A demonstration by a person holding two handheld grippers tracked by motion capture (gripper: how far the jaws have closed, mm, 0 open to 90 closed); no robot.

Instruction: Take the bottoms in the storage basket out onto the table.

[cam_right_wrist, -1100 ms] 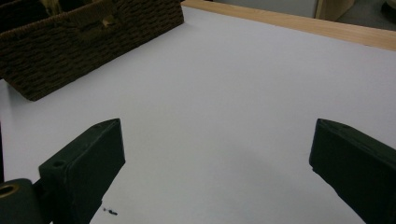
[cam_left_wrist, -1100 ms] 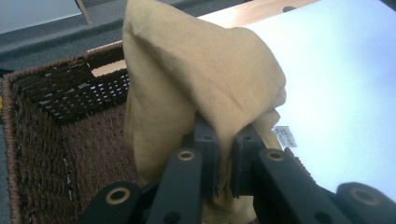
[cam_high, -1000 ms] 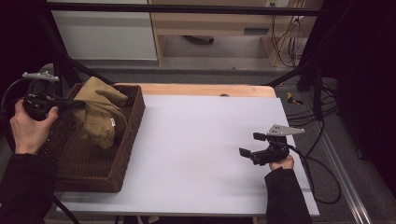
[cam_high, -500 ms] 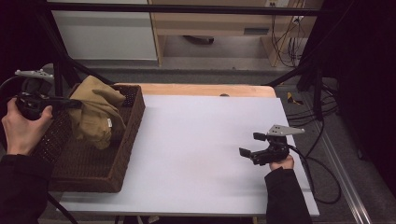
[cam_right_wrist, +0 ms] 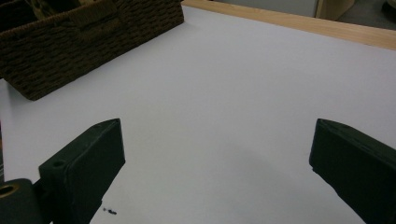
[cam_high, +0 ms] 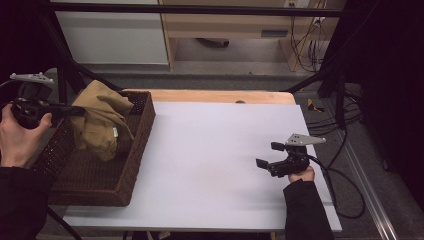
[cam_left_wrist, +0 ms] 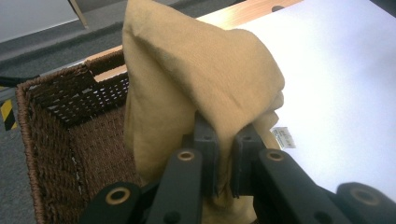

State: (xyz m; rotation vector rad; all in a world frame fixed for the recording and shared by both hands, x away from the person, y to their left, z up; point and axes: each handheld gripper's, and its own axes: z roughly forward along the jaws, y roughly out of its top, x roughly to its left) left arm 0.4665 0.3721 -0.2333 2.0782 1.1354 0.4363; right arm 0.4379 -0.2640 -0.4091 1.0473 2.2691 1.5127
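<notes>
A mustard-yellow cloth (cam_high: 100,120) hangs over the brown wicker basket (cam_high: 125,170) at the table's left. My left gripper (cam_high: 75,111), held in a hand at the far left, is shut on a fold of the cloth (cam_left_wrist: 201,84); its jaws pinch the fabric (cam_left_wrist: 225,158) from the side, and the cloth drapes down into the basket (cam_left_wrist: 51,140). A small white label (cam_left_wrist: 284,137) shows on the cloth's edge. My right gripper (cam_high: 270,156) rests low over the white tabletop at the right, jaws wide open (cam_right_wrist: 215,168) with nothing between them.
The white tabletop (cam_high: 220,150) stretches between basket and right gripper, with a wooden strip (cam_high: 215,96) along its far edge. The basket's corner (cam_right_wrist: 93,42) lies far ahead in the right gripper view. Cables (cam_high: 345,180) trail off the table's right side.
The left hand has drawn a little leftward and up with the cloth, pulling it taller above the basket. The right gripper has stayed where it was.
</notes>
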